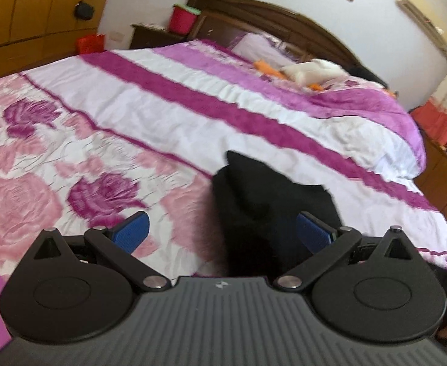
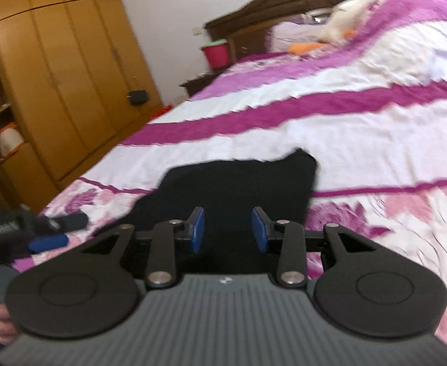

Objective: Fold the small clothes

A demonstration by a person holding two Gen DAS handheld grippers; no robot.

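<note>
Left wrist view: the left gripper has its jaws spread wide, blue pads well apart, nothing pressed between them; the black garment lies between and beyond them on the floral bedspread.
Right wrist view: the right gripper has its jaws partly apart, a clear gap between the blue pads, and no cloth is pinched; the garment lies flat just ahead of and beneath it.
Garment place: near edge of the bed, on the pink rose print, its far edge reaching the white band; one corner points up toward the far side in the left view.
Other things: a white and orange bundle lies far off by the dark headboard; a red bucket stands beyond the bed; a wooden wardrobe is on the left.
Step in hand, as I judge it: both grippers are free, between folds, lining up for the next grasp.
Doing it well: choose two corners of one edge; slide a lower pad under the black cloth only, not the bedspread; close fully before lifting; carry both corners level so the fold lands square.
Risk: black cloth hides its layers, so a pinch may catch one ply or the quilt.
</note>
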